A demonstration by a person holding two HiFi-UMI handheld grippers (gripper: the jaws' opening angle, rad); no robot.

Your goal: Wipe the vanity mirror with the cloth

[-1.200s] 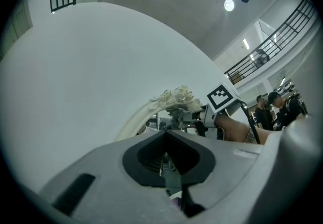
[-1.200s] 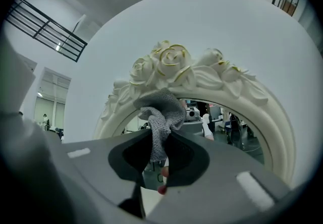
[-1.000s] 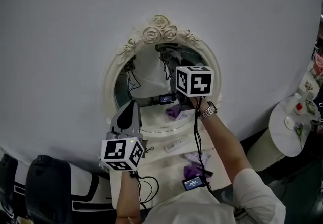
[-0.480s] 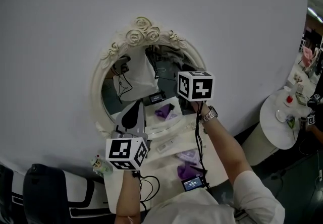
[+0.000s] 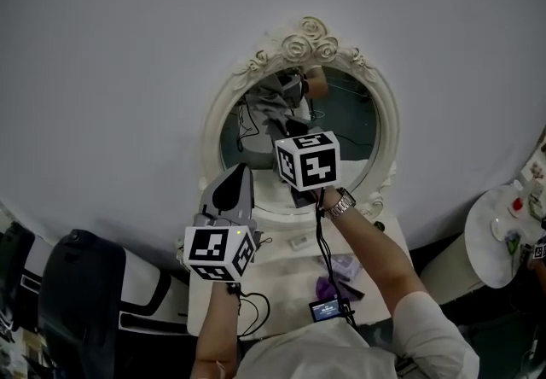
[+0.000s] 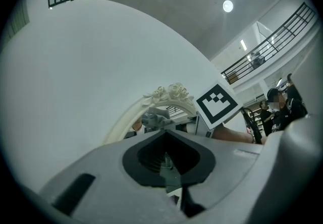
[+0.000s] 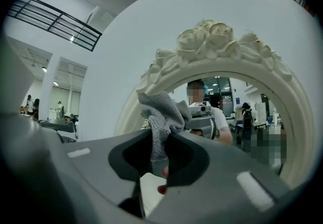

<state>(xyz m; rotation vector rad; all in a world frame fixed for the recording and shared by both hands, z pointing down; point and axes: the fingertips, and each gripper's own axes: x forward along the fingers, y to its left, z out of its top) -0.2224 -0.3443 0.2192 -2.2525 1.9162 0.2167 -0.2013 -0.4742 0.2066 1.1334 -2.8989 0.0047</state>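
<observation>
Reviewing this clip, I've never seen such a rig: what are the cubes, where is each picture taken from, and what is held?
No robot: a person holds a two-jaw gripper in each hand; the marker cubes are parts of them. The head view comes from a camera on the person's head, looking down at an oval mirror on a white wall and the table below, where purple items and a small screen lie. The other two views come from cameras riding on each gripper, looking along its jaws. The right gripper is shut on a grey cloth, in front of the mirror. The left gripper has its jaws together, empty.
</observation>
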